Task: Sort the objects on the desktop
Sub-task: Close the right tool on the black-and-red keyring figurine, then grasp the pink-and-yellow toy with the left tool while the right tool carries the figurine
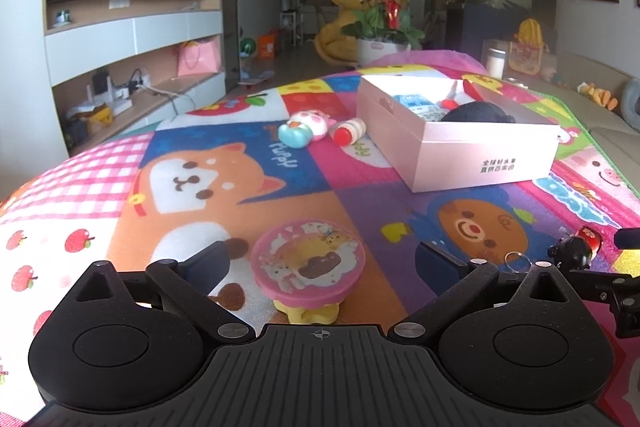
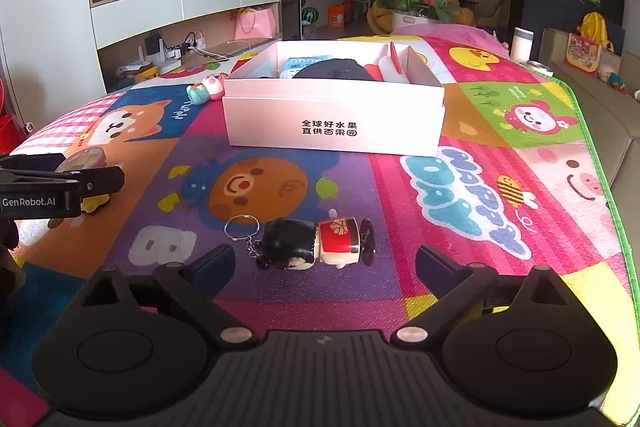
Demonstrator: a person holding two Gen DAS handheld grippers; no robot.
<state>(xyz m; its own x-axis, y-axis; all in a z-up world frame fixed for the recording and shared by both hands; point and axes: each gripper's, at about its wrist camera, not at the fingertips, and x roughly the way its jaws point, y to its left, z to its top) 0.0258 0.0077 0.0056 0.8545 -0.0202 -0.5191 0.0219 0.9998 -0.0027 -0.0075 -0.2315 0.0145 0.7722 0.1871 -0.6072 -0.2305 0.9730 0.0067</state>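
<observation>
A round pink toy with a cartoon lid and yellow base [image 1: 307, 265] stands on the mat between the spread fingers of my left gripper [image 1: 322, 261]; the pads do not touch it. A doll keychain with black hair, red dress and a metal ring [image 2: 316, 241] lies on the mat between the fingers of my right gripper [image 2: 326, 263], also untouched. The open pink box [image 2: 334, 123] sits farther back and holds a dark object, a blue-white packet and red-white items. The doll keychain [image 1: 578, 247] also shows at the right edge of the left wrist view.
Behind the box's left side lie a teal-and-pink animal toy [image 1: 306, 127] and a small red-capped bottle [image 1: 349, 131]. The colourful cartoon mat [image 2: 520, 131] covers the table. The left gripper's arm [image 2: 60, 183] reaches in from the left. A sofa borders the right side.
</observation>
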